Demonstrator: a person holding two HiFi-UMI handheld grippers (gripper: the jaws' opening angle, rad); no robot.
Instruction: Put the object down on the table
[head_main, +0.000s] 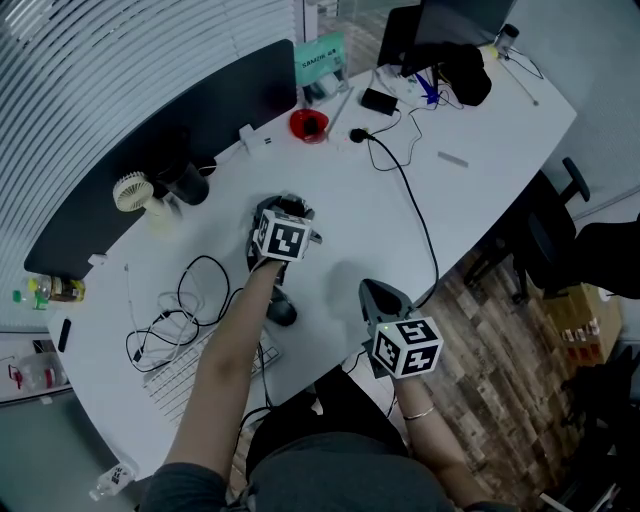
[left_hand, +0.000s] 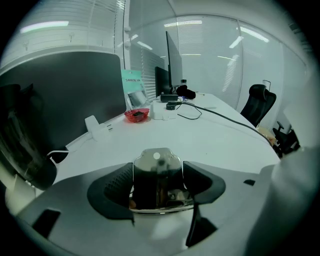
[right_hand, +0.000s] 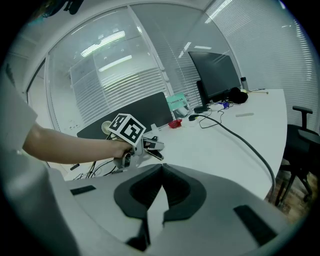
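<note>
My left gripper (left_hand: 158, 187) is shut on a dark, shiny object with a rounded top (left_hand: 157, 167), which fills the gap between the black pads. From the head view that gripper (head_main: 288, 212) is over the middle of the white table (head_main: 480, 130), and its marker cube hides the object. I cannot tell whether the object touches the table. The right gripper (right_hand: 161, 175) is shut with nothing in it, jaws meeting at the tips. It sits near the table's front edge (head_main: 374, 292), right of the left gripper (right_hand: 151, 148).
A black cable (head_main: 412, 205) runs across the table to the front edge. A red bowl (head_main: 309, 125), a white fan (head_main: 131, 190) and a black divider (head_main: 150, 130) stand at the back. A dark mouse (head_main: 281, 311), tangled cables (head_main: 165, 320) and a keyboard (head_main: 185, 372) lie left. An office chair (head_main: 545, 235) stands right.
</note>
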